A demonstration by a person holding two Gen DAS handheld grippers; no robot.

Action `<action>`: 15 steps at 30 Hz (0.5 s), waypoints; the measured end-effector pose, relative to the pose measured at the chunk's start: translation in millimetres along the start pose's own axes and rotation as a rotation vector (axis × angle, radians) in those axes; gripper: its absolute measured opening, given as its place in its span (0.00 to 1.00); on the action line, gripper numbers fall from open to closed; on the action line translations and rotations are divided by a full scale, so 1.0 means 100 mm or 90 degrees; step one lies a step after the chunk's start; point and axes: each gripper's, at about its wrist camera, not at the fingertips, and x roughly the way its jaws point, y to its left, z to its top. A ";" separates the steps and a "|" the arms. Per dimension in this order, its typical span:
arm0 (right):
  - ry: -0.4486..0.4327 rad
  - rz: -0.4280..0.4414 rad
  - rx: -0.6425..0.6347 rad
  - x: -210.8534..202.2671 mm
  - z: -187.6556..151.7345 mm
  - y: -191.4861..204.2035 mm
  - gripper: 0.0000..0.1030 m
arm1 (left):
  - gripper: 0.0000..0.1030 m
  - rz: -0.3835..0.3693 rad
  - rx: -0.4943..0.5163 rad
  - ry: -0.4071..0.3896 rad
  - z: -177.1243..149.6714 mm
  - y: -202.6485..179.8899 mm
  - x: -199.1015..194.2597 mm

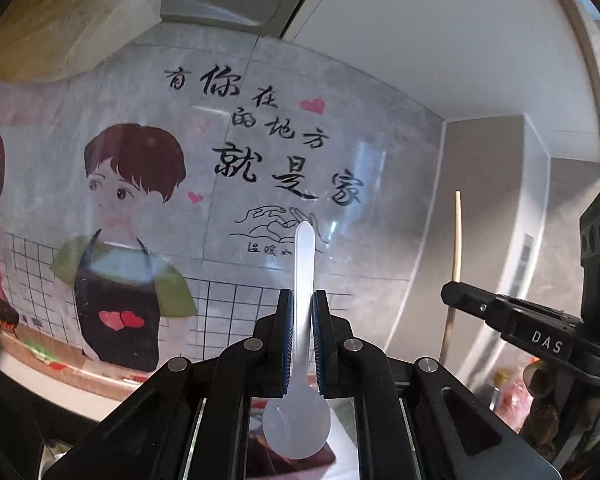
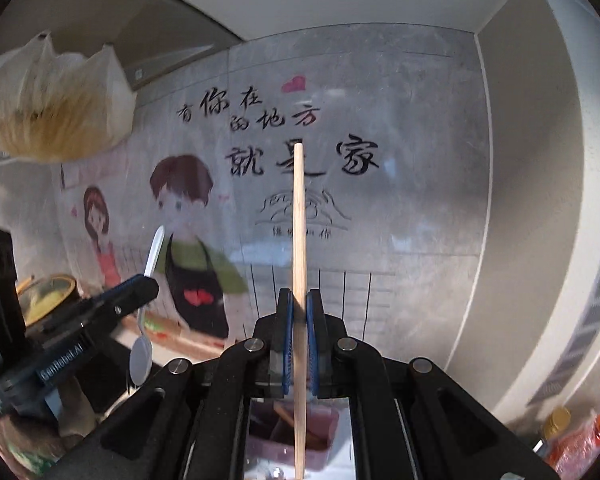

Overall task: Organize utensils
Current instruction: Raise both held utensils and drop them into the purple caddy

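Left gripper (image 1: 299,312): fingers pressed together on a white plastic spoon (image 1: 302,308), pinched at mid-handle. The spoon stands upright, bowl down and nearest the camera, handle tip pointing up toward the wall.

Right gripper (image 2: 299,312): fingers pressed together on a wooden chopstick (image 2: 299,280), also held at mid-length. Its long axis is vertical and runs parallel to the spoon. Both utensils are carried in the air, side by side, well clear of the counter.

Below the right gripper, directly under the chopstick's lower end, a pink compartmented container (image 2: 290,436) shows between the finger bases; it already holds at least one brown stick-like item. Which compartment lies under the tip cannot be told. Judgement: the chopstick is the nearer utensil to that container, so a straight descent along its own axis is the likely move; the spoon's destination is not visible from the left wrist.

Beyond, the tiled wall carries a cartoon decal (image 1: 132,216).
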 end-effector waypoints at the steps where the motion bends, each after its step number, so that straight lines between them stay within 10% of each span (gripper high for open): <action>1: -0.002 -0.001 0.005 0.06 0.01 -0.01 0.07 | 0.09 0.009 -0.005 0.003 -0.03 0.02 0.09; 15: 0.092 0.009 0.031 1.35 -0.80 -0.30 0.07 | 0.09 0.055 -0.060 0.058 -1.10 0.43 1.10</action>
